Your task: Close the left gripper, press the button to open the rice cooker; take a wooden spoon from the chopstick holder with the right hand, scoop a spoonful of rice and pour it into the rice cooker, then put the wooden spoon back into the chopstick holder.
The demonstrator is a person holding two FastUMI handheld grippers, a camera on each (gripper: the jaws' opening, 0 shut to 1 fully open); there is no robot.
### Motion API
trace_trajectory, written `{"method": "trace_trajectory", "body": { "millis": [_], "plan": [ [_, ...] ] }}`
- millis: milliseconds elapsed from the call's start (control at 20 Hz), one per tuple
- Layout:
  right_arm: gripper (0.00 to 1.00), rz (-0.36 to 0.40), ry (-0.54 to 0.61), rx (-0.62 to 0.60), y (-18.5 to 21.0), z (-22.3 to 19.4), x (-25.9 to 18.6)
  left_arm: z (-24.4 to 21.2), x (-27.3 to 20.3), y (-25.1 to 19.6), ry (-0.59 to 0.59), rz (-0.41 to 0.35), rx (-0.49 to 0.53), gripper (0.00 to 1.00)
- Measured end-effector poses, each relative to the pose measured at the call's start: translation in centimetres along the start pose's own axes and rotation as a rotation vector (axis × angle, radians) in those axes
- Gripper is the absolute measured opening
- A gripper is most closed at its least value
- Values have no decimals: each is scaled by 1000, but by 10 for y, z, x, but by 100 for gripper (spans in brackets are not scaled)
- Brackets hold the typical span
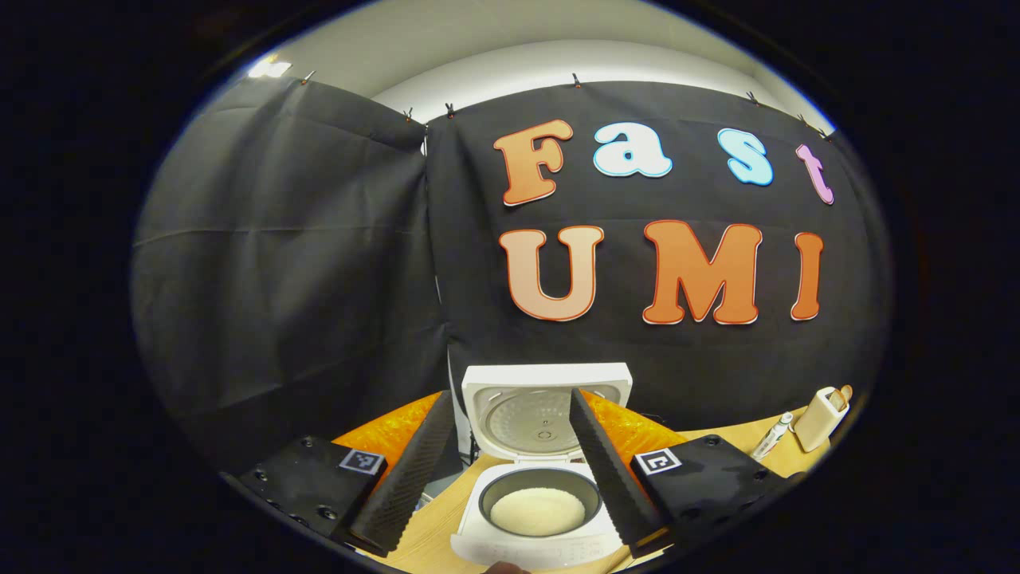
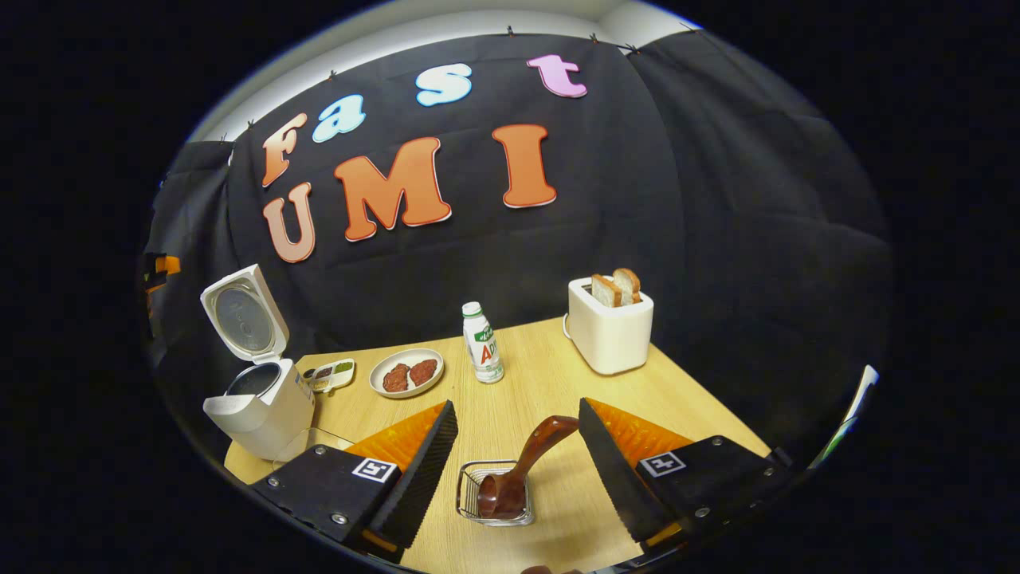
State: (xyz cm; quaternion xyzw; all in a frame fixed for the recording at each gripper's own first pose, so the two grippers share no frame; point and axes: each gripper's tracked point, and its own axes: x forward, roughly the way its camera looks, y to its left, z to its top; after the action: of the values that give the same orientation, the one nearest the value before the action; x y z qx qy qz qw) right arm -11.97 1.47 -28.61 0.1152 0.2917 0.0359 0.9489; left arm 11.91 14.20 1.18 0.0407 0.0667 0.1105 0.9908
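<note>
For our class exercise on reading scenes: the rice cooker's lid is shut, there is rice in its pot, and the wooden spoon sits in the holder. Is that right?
Not quite. The rice cooker has its lid up, as the left gripper view shows. Rice does lie in the pot, and the wooden spoon sits in the holder.

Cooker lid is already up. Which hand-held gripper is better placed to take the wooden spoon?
Right. The right hand-held gripper is open, with the wooden spoon in its holder between its fingers; the left faces the rice cooker.

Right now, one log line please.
rice cooker: lid up, rice inside | wooden spoon: in chopstick holder | left gripper: open | right gripper: open
</note>
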Motion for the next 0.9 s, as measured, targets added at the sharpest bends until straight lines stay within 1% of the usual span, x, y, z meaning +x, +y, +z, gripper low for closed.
{"method": "trace_trajectory", "body": {
  "millis": [100, 150, 250, 400, 500, 550, 650, 800, 850, 900],
  "plan": [
    [95, -1, -68, -21, 0, 27, -15, 19, 20, -1, -23, -9, 20, 97],
    [95, -7, -108, -26, 0, 42, -21, 31, 29, -4, -44, -16, 39, 99],
    [95, -15, -158, -32, 1, 65, -32, 53, 47, -7, -87, -20, 73, 98],
    [95, -39, -231, -45, -3, 103, -54, 68, 75, -11, -107, -29, 84, 98],
    [95, -61, -276, -52, -5, 125, -70, 76, 93, -15, -89, -56, 28, 98],
    [95, -70, -292, -58, -6, 134, -77, 83, 106, -13, -82, -56, -1, 99],
    [95, -92, -309, -72, -7, 144, -88, 86, 132, -6, -58, -40, 2, 100],
    [95, -115, -330, -85, -6, 157, -102, 75, 169, -9, 37, -60, -50, 100],
    [95, -117, -339, -83, -3, 161, -106, 67, 182, -9, 74, -58, -50, 98],
    [95, -116, -339, -76, -1, 160, -109, 57, 193, -11, 108, -60, -37, 100]
  ]
}}
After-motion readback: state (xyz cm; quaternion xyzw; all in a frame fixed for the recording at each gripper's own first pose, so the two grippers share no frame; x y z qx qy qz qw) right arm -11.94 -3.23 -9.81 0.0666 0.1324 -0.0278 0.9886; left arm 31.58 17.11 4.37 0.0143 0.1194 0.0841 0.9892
